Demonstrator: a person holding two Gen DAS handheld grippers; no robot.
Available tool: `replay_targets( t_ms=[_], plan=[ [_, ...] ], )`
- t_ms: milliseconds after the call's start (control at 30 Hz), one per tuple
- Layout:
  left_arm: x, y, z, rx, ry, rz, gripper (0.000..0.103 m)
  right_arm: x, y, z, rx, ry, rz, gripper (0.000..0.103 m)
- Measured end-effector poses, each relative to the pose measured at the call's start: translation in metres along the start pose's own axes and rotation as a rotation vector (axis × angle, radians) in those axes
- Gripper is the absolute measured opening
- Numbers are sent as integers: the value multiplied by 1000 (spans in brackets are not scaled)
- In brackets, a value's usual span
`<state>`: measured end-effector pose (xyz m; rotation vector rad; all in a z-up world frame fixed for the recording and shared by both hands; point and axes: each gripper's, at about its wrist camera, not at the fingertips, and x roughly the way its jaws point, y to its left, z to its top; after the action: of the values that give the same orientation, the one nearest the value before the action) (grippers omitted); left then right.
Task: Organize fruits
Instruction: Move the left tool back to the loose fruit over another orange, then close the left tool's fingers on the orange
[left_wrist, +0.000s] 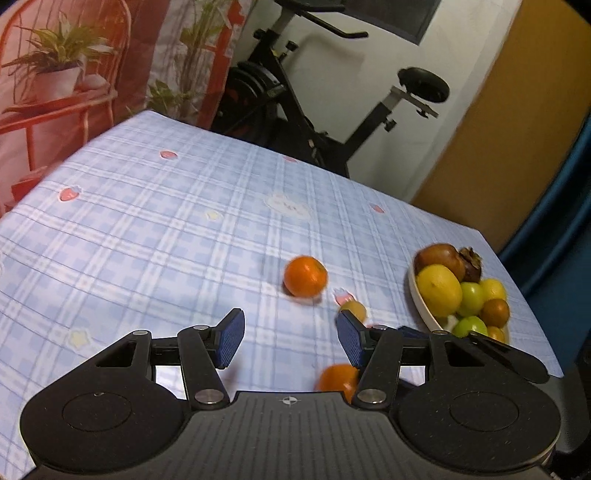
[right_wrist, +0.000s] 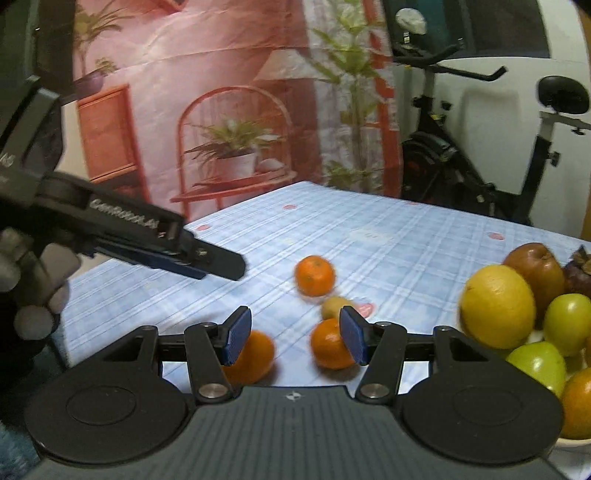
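1. A table covered with a pale blue checked tablecloth (left_wrist: 147, 229) fills both wrist views; its far edge meets a printed backdrop and an exercise bike (left_wrist: 306, 110).
2. The left gripper (left_wrist: 290, 334) hangs above the cloth with its blue pads apart and nothing between them.
3. The right gripper (right_wrist: 295, 334) is also parted and empty, hovering over the cloth near the table's near edge.
4. A white bowl (left_wrist: 424, 314) stands by the table's right edge, heaped with fruit: a large yellow citrus (left_wrist: 439, 290), green apples (left_wrist: 471, 297), a brownish-red apple (left_wrist: 439, 256) and small oranges.
5. Loose on the cloth, left of the bowl, lies a mandarin (left_wrist: 306, 276) toward the table's middle.
6. Just nearer sits a small yellowish fruit (right_wrist: 334, 306), partly hidden behind a gripper pad.
7. Two more mandarins lie nearer the near edge: one (right_wrist: 330, 345) behind the right gripper's right pad, another (right_wrist: 255, 356) behind its left pad.
8. In the right wrist view, a gloved hand (right_wrist: 33, 291) holds the left gripper at the table's left edge.
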<state>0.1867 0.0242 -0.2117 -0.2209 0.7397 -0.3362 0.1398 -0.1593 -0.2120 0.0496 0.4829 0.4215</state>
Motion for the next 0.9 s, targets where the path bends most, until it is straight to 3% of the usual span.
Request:
replay_targets(
  t_ms=[433,733,900],
  plan=[
    [4,-9,-17,-22,103,-71,58,9,13,-9,-54,93,91,52],
    [17,-16,-25,-9,157,-110,57,19,18,-16,-95,135,73,45],
    [24,-15,-28,-14,176,-119,45,19,16,-16,-100,136,79,45]
  ],
)
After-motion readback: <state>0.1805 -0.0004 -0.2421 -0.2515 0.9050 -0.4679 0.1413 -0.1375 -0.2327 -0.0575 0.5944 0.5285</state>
